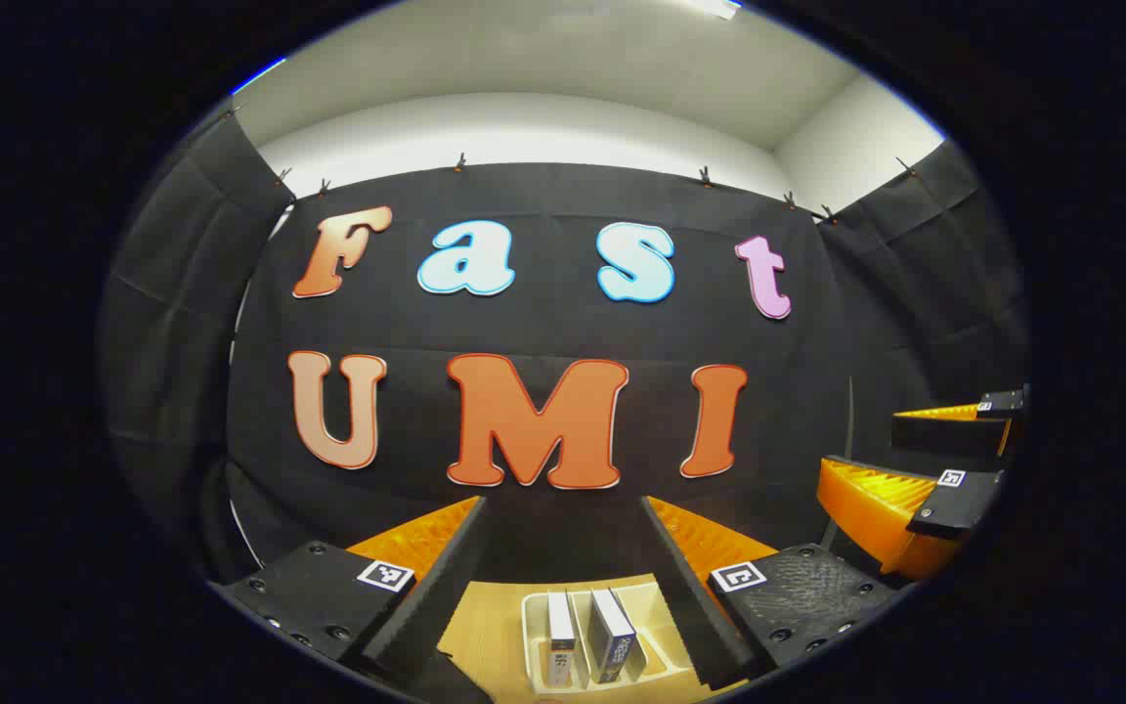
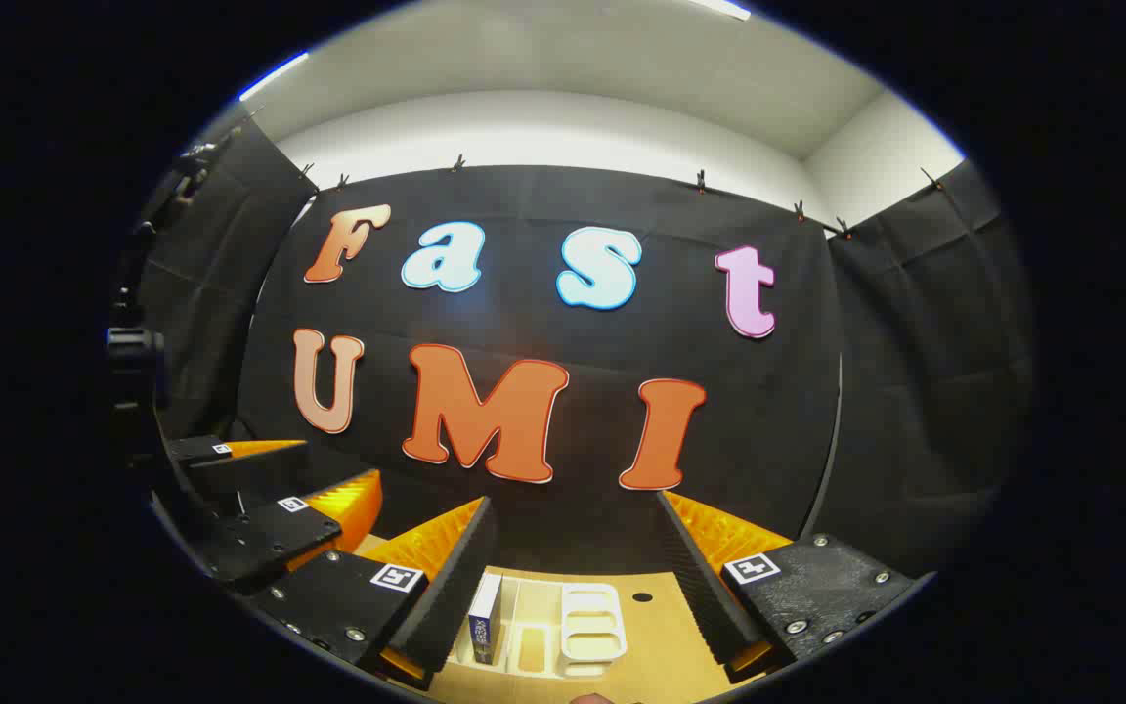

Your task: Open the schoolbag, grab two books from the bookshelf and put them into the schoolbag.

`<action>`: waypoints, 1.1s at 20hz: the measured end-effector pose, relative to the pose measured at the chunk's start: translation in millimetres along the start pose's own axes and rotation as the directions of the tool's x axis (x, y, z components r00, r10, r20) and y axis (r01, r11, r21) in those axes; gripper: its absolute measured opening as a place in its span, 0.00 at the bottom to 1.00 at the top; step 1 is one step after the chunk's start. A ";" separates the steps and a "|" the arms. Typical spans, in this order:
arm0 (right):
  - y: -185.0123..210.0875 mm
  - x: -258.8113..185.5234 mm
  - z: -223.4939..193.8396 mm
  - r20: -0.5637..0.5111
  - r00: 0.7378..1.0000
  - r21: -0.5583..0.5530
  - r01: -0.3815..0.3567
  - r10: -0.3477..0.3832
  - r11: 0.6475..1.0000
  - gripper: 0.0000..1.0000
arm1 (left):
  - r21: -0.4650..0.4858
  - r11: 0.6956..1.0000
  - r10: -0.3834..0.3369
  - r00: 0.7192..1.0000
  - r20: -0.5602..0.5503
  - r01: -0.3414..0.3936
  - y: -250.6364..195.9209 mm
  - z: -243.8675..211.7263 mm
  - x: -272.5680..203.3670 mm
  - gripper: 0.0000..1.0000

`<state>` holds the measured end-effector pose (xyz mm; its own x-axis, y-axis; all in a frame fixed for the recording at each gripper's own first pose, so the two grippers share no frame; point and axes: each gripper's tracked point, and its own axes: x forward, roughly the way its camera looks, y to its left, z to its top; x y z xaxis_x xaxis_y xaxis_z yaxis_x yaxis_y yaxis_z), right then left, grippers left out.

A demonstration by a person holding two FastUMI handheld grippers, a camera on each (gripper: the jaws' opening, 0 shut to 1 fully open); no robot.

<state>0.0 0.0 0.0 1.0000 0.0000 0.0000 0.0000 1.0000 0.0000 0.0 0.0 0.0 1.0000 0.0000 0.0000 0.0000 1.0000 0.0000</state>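
Observation:
In the left gripper view, two books (image 1: 590, 634) stand upright in a white bookshelf rack (image 1: 656, 626) on the tan table, low between my left gripper's (image 1: 563, 562) orange and black fingers, which stand wide open and empty. The right gripper (image 1: 925, 489) appears at the right edge of that view, held up beside mine. In the right gripper view, one book (image 2: 485, 618) stands at the rack's (image 2: 592, 626) left end, just inside my right gripper's (image 2: 578, 557) open, empty fingers. The left gripper (image 2: 270, 499) shows at the left there.
The tan table (image 2: 661, 645) carries the rack and has a small dark hole (image 2: 639, 595) behind it. Black cloth walls close the booth at the back and both sides. A dark stand with a knob (image 2: 133, 342) rises at the left.

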 end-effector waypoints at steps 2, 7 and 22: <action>3.2 7.3 -7.0 -0.002 1.000 0.043 -0.022 0.022 0.999 0.92 | -0.013 1.000 0.022 1.000 0.014 -0.021 5.6 -0.2 -6.3 0.94; -3.7 28.1 -24.6 -0.016 0.999 0.062 -0.044 0.045 0.997 1.00 | -0.002 1.000 0.014 0.999 0.033 -0.014 -0.2 -12.2 0.0 0.94; -3.4 55.1 -73.4 -0.047 0.991 0.083 -0.122 0.126 0.989 0.96 | -0.038 0.994 0.101 0.995 -0.001 -0.101 -12.4 -56.9 18.9 0.93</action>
<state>55.1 -3.4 -73.4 0.9909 0.1264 -0.0470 -0.1222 0.9890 0.0832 18.9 -12.4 -56.9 0.9949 0.1013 -0.0009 -0.1013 0.9941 -0.0384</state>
